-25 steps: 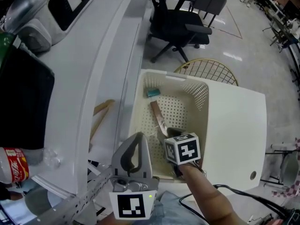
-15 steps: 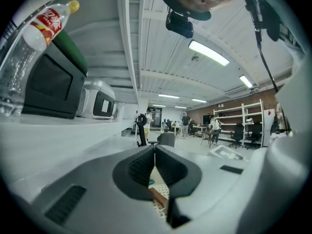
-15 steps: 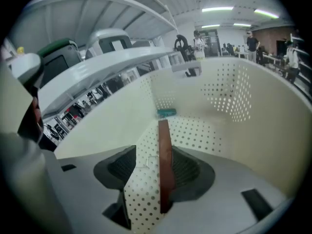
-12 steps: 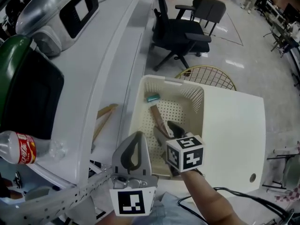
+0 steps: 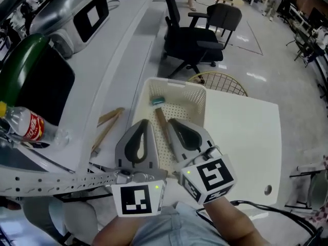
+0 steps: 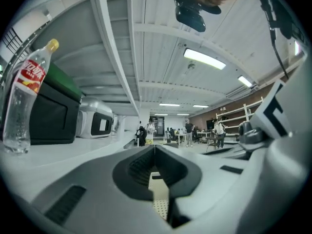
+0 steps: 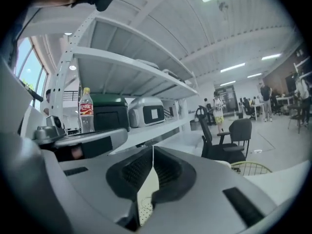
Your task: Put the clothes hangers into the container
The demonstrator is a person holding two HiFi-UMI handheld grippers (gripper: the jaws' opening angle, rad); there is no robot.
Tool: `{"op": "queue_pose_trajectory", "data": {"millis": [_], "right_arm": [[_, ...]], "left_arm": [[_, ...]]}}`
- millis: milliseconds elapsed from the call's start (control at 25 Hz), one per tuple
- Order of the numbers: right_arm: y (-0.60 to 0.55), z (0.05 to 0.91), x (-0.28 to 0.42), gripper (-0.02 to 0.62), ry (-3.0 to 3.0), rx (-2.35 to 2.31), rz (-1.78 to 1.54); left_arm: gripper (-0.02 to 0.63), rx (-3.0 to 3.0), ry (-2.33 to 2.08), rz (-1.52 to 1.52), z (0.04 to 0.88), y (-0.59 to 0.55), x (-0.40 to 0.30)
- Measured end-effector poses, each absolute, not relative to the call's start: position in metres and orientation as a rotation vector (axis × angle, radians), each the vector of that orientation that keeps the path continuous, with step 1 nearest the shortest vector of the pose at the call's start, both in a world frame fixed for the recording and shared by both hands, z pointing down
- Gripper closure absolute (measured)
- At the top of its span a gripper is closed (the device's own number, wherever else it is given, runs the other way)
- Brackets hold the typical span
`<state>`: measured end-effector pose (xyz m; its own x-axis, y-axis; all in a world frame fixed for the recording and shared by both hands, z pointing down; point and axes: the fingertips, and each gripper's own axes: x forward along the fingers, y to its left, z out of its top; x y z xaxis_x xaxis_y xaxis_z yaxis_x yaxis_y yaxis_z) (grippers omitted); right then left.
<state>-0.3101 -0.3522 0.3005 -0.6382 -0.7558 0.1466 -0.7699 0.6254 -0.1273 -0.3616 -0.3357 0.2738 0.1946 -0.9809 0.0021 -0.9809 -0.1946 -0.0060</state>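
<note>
Release done | right hand-held gripper (image 5: 172,123) is lifting clear, jaws just closing on nothing | left hand-held gripper (image 5: 142,124) is sitting shut, empty | hanger (image 5: 160,121) is lying in container (image 5: 177,84) below both tips | second hanger (image 5: 106,129) is waiting on desk (image 5: 123,70), left of left hand-held gripper.

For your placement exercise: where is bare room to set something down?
Free: the white tabletop right of the basket; the shelf beyond the wooden hanger. Crowded: the basket, holding a second hanger and a teal item.

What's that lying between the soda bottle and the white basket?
A wooden clothes hanger, lying on the white shelf between the bottle and the basket. The head view shows it.
</note>
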Motion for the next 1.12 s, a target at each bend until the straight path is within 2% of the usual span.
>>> {"op": "queue_pose_trajectory", "data": {"millis": [480,1120], "right_arm": [[-0.313,0.265,-0.278,0.585,-2.8,1.324,0.09],[-0.308,0.253,-0.258,0.586,-2.824,1.361,0.058]], "left_arm": [[0.592,-2.383,1.987,0.029,0.245,-0.301,-0.329],[0.592,-2.347,1.969,0.039,0.234,-0.298,-0.317]]}}
